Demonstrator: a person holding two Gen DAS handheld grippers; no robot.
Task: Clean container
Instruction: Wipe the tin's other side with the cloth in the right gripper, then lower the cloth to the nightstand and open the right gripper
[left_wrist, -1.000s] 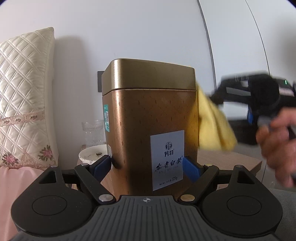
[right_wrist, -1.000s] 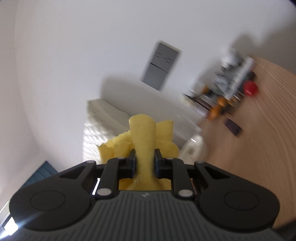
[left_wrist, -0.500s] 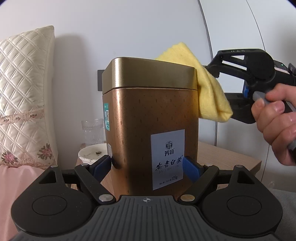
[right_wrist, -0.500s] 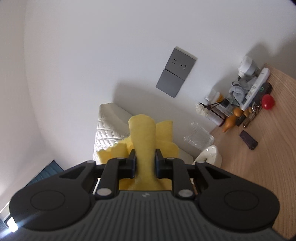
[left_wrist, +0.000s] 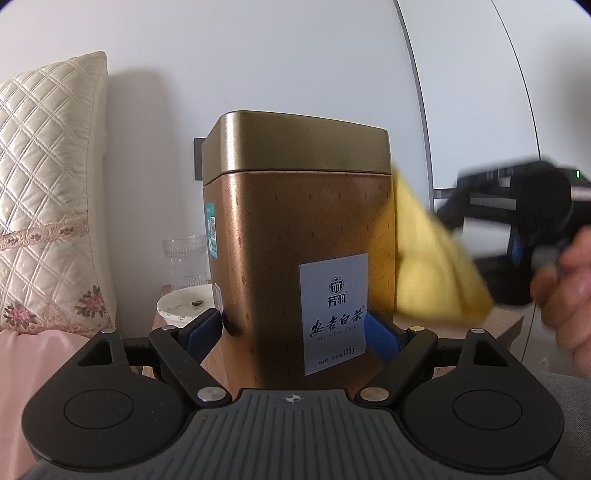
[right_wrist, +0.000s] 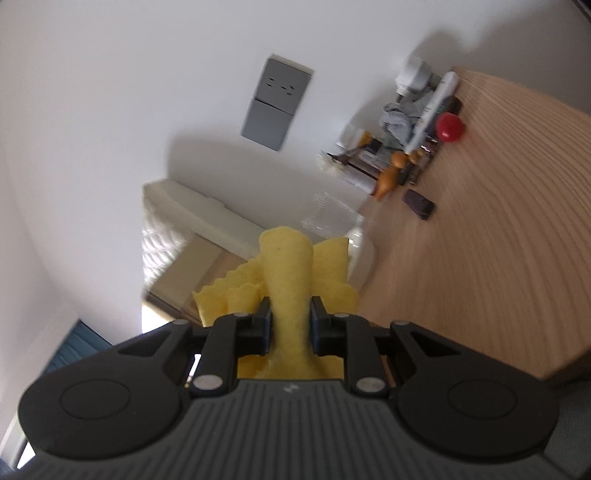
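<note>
A bronze tea tin (left_wrist: 295, 236) with a gold lid and a white label stands upright between my left gripper's (left_wrist: 295, 328) blue pads, which are shut on its lower sides. My right gripper (right_wrist: 290, 319) is shut on a folded yellow cloth (right_wrist: 286, 280). In the left wrist view the cloth (left_wrist: 432, 266) hangs against the tin's right side, with the right gripper (left_wrist: 517, 206) blurred behind it. In the right wrist view the tin (right_wrist: 184, 280) shows behind the cloth.
A wooden bedside table (right_wrist: 480, 240) carries a white dish (left_wrist: 181, 304), a clear glass (left_wrist: 184, 262), a red ball (right_wrist: 448, 125) and several small items by the wall. A quilted cream pillow (left_wrist: 48, 199) stands at left. A grey wall socket (right_wrist: 275, 103) is on the wall.
The right gripper has swept the yellow cloth down from the tin's lid to its right side. The left gripper still holds the tin in the same place.
</note>
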